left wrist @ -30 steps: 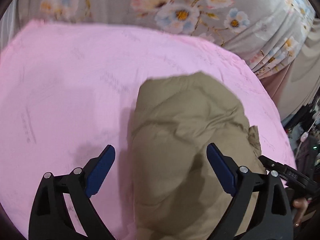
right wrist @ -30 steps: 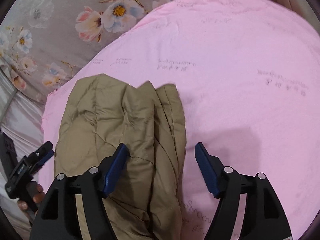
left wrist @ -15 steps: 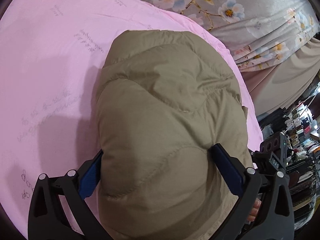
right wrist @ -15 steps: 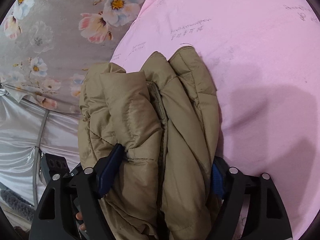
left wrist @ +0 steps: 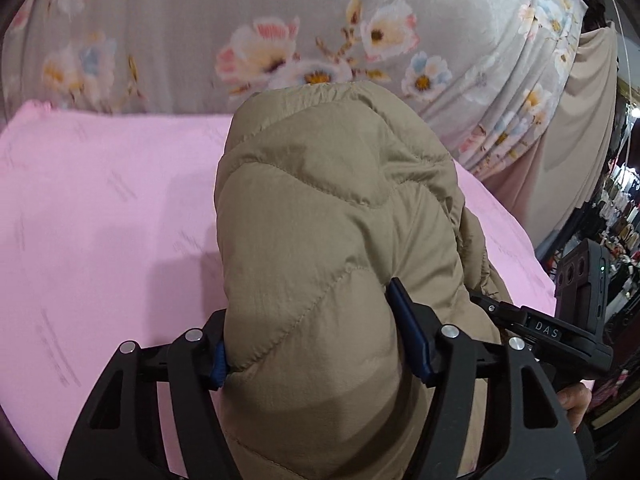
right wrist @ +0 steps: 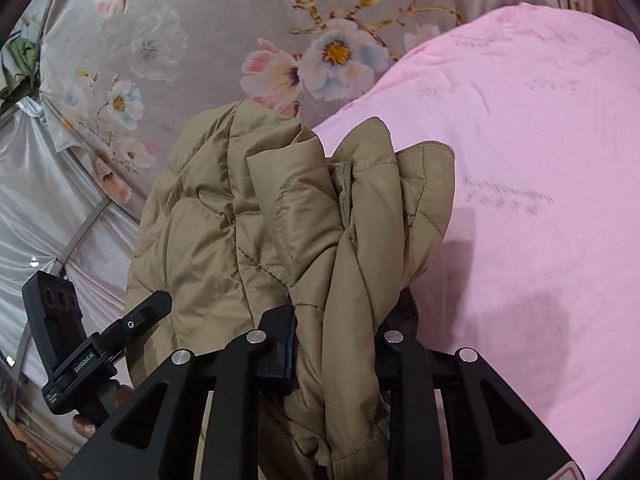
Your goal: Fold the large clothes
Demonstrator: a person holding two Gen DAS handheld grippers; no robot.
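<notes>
A folded tan quilted puffer jacket (left wrist: pixel 332 240) fills the middle of both views, lifted above the pink sheet (left wrist: pixel 100 220). My left gripper (left wrist: pixel 316 344) is shut on the jacket's thick folded end, its blue pads pressed into both sides. My right gripper (right wrist: pixel 336 344) is shut on the other end of the jacket (right wrist: pixel 280 220), where several layers bunch up between the fingers. Each gripper shows at the edge of the other's view.
The pink sheet (right wrist: pixel 520 200) covers the bed surface below. A grey floral cloth (left wrist: pixel 280 32) lies beyond it, also seen in the right wrist view (right wrist: pixel 200 40). A beige curtain (left wrist: pixel 580 120) and shop shelves are at the far right. Silvery fabric (right wrist: pixel 40 220) hangs at left.
Both grippers have closed on the jacket's ends and lifted the folded bundle off the pink sheet; a second ago they were open above it.
</notes>
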